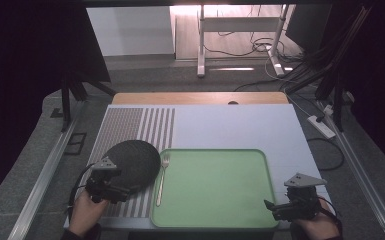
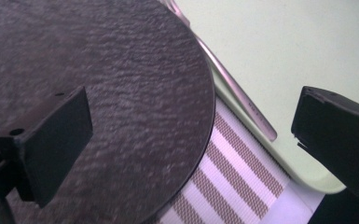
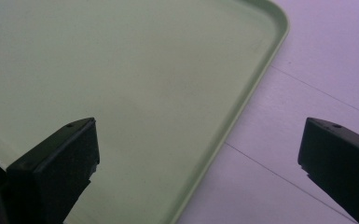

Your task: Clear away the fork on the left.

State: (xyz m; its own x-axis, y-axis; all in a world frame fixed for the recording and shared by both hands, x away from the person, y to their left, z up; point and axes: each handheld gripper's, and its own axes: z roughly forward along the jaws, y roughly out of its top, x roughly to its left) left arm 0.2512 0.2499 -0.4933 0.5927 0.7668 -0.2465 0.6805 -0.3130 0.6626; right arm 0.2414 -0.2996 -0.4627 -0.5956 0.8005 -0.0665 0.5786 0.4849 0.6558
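Note:
A round dark plate lies on the striped mat, left of a green tray. A metal fork rests along the tray's left rim. My left gripper hovers over the plate's near edge, open; in the left gripper view its jaws straddle the plate, the striped mat and the fork handle, holding nothing. My right gripper is open at the tray's near right corner; the right gripper view has the tray and its rim between the jaws.
A white mat covers the table, with a striped band at the left. A wooden strip runs along the far edge. Metal rails flank the table. Cables and a power strip lie on the floor at the right.

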